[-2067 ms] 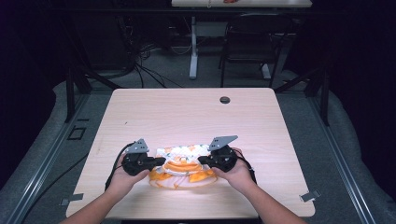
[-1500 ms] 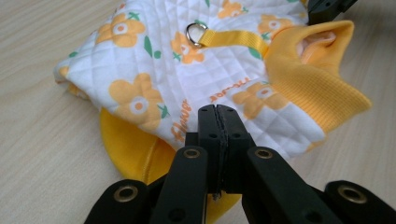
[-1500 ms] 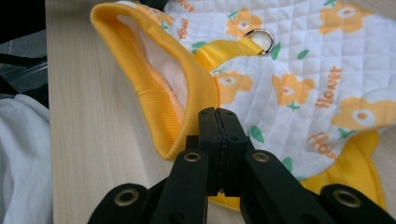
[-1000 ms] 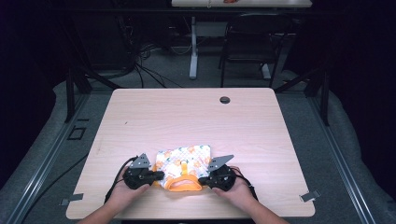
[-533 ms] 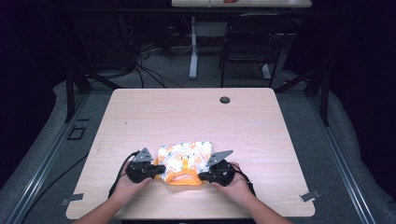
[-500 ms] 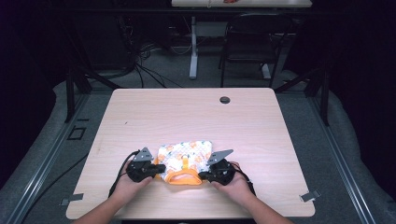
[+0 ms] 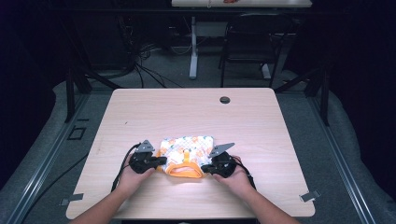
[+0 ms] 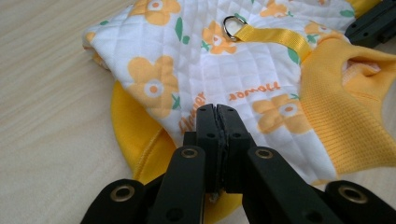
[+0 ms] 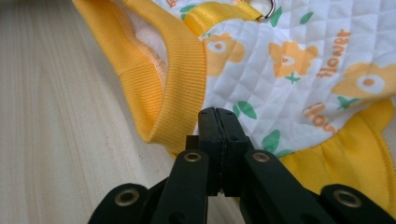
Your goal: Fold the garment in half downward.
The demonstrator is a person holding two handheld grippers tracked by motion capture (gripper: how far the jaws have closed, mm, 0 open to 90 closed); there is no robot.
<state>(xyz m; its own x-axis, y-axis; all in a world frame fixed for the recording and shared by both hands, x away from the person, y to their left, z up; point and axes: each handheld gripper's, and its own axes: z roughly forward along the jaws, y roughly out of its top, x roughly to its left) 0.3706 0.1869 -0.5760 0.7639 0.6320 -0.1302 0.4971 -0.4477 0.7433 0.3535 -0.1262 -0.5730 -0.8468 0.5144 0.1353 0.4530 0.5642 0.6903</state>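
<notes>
A small quilted garment, white with orange flowers and yellow ribbed trim, lies flat on the table near the front edge. A yellow strap with a metal ring runs along its back. My left gripper sits at the garment's left side, and its jaws have just been closing. They are now pressed together over the white fabric, with no cloth visible between the tips. My right gripper is at the right side, shut, its tips at the hem beside the ribbed opening.
The wooden table has a dark cable hole near its far edge. Metal clips sit at the front corners. A chair and another desk's legs stand beyond the table.
Since two seconds ago both grippers and the garment have come toward the near edge, and the bunched garment now lies flat. Over the last half second the hands shifted only slightly.
</notes>
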